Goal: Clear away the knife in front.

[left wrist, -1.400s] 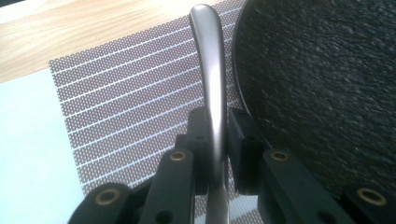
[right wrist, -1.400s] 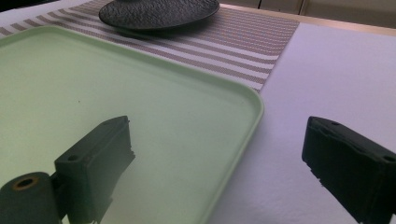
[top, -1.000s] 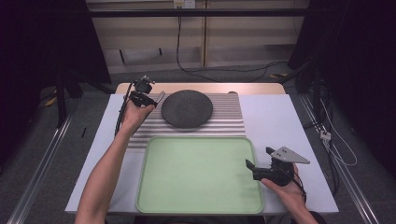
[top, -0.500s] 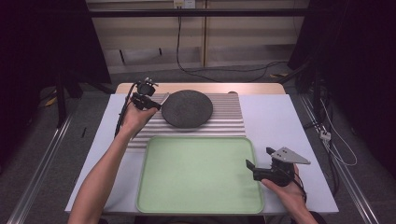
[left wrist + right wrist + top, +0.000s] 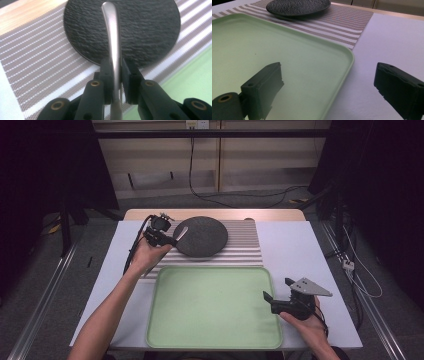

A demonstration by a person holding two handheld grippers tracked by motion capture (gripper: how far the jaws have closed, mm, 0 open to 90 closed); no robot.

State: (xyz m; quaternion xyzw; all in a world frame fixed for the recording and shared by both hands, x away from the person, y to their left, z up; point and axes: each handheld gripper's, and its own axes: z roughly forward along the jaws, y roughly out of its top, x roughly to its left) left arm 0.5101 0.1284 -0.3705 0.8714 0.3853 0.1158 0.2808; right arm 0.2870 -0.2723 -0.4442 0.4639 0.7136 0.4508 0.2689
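My left gripper is shut on a silver metal utensil at the far left of the striped placemat. In the left gripper view the pads pinch the utensil edge-on, and its rounded handle end reaches out over the dark round plate; its other end is hidden below the jaws. The plate lies on the placemat just right of that gripper. My right gripper stands open with nothing between its fingers, straddling the right rim of the green tray. That rim runs between the right gripper's jaws.
The green tray lies in front of the placemat on a white table top. A wooden strip edges the table's far side. Cables trail on the floor beyond it. Bare table lies right of the tray.
The left hand has carried the utensil to the right, from beside the plate to over its left edge. The right hand and gripper have kept still.
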